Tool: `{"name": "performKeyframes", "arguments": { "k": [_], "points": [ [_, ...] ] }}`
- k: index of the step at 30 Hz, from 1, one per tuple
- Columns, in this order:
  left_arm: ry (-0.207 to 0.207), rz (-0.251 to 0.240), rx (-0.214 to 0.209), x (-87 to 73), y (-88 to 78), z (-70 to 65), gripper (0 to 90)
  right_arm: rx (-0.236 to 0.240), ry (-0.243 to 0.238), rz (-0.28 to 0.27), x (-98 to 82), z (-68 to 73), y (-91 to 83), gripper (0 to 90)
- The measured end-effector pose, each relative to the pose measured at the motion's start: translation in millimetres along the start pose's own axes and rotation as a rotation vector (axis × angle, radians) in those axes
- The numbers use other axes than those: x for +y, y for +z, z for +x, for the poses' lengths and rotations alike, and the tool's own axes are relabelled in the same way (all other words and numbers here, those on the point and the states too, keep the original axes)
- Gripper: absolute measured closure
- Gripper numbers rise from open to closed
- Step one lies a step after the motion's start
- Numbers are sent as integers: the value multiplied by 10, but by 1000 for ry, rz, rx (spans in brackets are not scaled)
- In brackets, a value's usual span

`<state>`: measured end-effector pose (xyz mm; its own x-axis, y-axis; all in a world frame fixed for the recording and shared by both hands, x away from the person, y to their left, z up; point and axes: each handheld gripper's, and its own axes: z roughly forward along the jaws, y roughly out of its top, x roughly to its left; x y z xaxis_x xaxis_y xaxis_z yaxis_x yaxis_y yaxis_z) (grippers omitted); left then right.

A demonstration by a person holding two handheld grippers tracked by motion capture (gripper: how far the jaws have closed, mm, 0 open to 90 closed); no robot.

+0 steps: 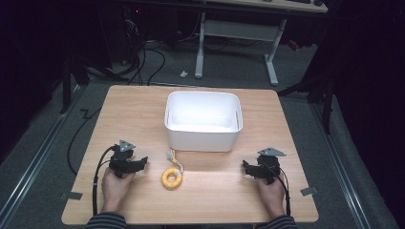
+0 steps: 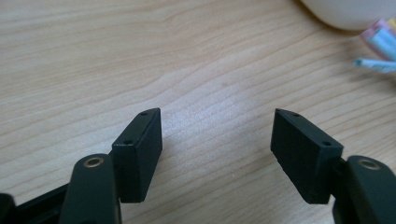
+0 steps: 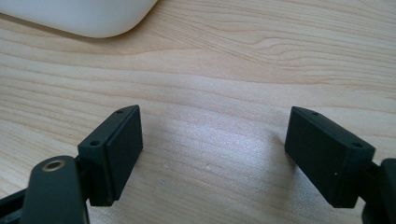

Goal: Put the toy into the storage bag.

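A yellow ring toy (image 1: 171,178) with a pastel rope tail (image 1: 174,158) lies on the wooden table (image 1: 124,109) in front of a white bin (image 1: 203,119). My left gripper (image 1: 141,162) rests on the table to the left of the ring, jaws apart with bare wood between them. In the left gripper view the gripper (image 2: 217,140) has the rope tail (image 2: 380,46) at the upper right. My right gripper (image 1: 246,168) sits at the table's right, a hand behind it. In the right gripper view its jaws (image 3: 212,149) stand wide with nothing between them.
The white bin (image 3: 84,16) is empty and stands at the table's middle back; its rounded corner (image 2: 355,11) shows in both gripper views. Beyond the table are a desk frame (image 1: 239,38) and cables (image 1: 143,62) on the floor.
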<state>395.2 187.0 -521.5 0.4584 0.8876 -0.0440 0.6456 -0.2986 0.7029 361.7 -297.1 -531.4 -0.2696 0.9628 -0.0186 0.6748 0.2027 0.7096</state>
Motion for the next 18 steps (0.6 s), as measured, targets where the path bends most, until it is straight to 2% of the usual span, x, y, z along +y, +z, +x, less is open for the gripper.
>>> {"name": "performKeyframes", "arguments": {
  "k": [4, 8, 10, 12, 18],
  "points": [
    [3, -31, -14, 9, -76, -9, 347, 2, 0, 0, 2, 2, 2, 195],
    [-18, -56, -30, 10, -163, -2, 346, 2, -1, 0, 2, 2, 2, 195],
    [-26, -75, -59, 11, -227, -10, 365, 2, -1, 0, 2, 2, 2, 195],
    [-26, -79, -63, 12, -242, -14, 365, 2, -1, 0, 2, 2, 2, 195],
    [2, -87, -85, 40, -356, -76, 365, 2, -1, 0, 2, 2, 2, 195]
  ]
}}
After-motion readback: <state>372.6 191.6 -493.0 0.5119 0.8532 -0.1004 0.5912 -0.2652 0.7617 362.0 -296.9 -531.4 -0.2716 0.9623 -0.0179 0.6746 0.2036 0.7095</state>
